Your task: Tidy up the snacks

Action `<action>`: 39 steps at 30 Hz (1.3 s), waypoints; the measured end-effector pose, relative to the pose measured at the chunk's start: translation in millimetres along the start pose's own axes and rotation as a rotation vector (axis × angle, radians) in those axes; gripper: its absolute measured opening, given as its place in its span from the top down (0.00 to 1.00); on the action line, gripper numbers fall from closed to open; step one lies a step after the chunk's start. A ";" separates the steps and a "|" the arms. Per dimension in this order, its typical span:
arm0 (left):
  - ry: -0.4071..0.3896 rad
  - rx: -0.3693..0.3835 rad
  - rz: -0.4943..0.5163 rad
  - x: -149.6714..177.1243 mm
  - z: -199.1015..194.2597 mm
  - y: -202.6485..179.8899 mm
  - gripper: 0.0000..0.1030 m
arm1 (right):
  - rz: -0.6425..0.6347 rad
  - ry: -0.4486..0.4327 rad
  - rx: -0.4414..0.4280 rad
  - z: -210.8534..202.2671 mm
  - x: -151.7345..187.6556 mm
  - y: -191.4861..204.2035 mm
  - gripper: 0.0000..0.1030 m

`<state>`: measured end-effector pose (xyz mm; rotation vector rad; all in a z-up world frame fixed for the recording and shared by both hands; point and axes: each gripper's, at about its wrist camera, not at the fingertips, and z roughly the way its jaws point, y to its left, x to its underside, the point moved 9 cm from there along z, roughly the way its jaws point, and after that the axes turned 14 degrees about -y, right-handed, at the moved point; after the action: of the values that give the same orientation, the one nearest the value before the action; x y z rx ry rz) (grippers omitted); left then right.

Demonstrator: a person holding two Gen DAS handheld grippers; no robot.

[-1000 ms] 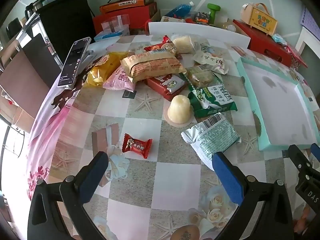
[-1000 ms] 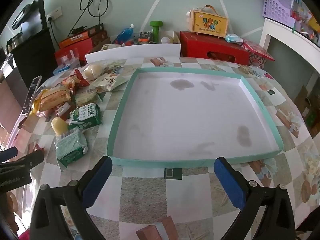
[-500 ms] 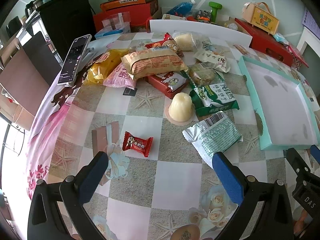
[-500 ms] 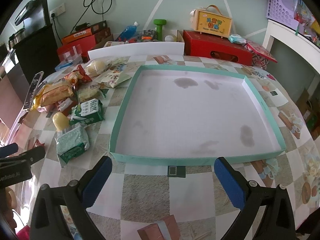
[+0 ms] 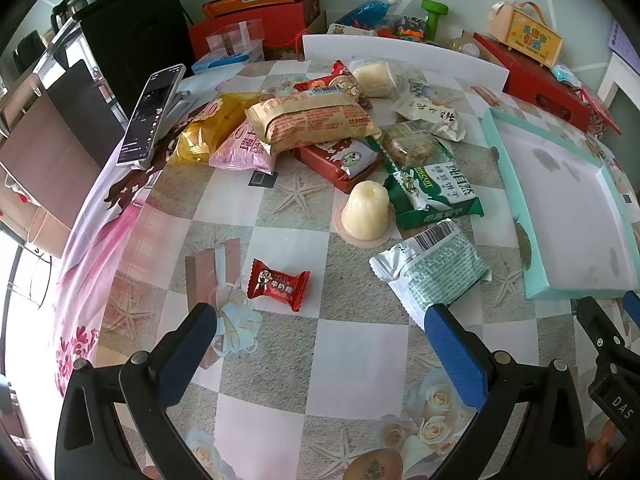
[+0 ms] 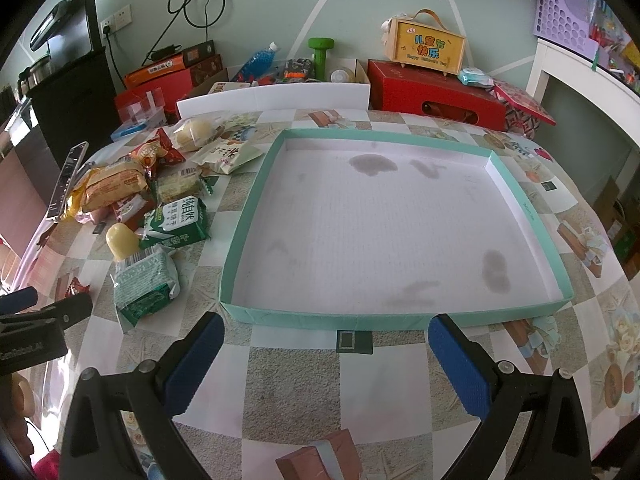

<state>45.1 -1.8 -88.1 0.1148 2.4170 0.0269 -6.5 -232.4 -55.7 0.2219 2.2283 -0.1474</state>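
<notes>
A pile of snack packets lies on the patterned table. Nearest my left gripper [image 5: 320, 328] is a small red candy [image 5: 279, 285], just beyond and between the open fingers. Further out sit a silver-green biscuit pack [image 5: 432, 266], a pale jelly cup [image 5: 367, 210], a green biscuit pack [image 5: 434, 192] and a tan wafer pack [image 5: 310, 120]. My right gripper [image 6: 326, 352] hangs open and empty before the near wall of the teal box lid [image 6: 304, 318], whose white inside holds nothing. The same green pack [image 6: 178, 220] lies left of the lid.
A phone [image 5: 152, 114] leans on a stand at the table's left edge. A white board [image 6: 272, 100] stands at the far edge, with red boxes [image 6: 436, 96], a bottle and a yellow case [image 6: 426, 46] behind. A white shelf [image 6: 592, 92] is at right.
Both grippers have eased slightly back and upward, so the snacks and the lid sit a little farther off. Nothing on the table has moved.
</notes>
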 end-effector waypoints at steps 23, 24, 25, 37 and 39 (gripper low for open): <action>0.014 -0.006 -0.006 2.7 2.7 2.4 0.00 | -0.001 0.001 0.000 0.6 1.8 1.9 0.00; 0.014 -0.006 -0.006 2.8 2.7 2.5 0.00 | -0.002 0.000 0.000 0.7 2.1 2.7 0.00; 0.014 -0.006 -0.006 2.8 2.8 2.4 0.00 | -0.002 0.000 0.000 0.8 2.0 2.7 0.00; 0.014 -0.005 -0.005 2.8 2.8 2.8 0.00 | -0.002 0.004 -0.002 1.5 2.6 3.5 0.00; 0.014 -0.005 -0.006 3.5 3.1 3.1 0.00 | -0.002 0.005 -0.003 1.6 2.8 3.8 0.00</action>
<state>44.7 1.5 -92.6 0.1052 2.4311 0.0314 -6.2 -228.7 -59.0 0.2187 2.2340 -0.1446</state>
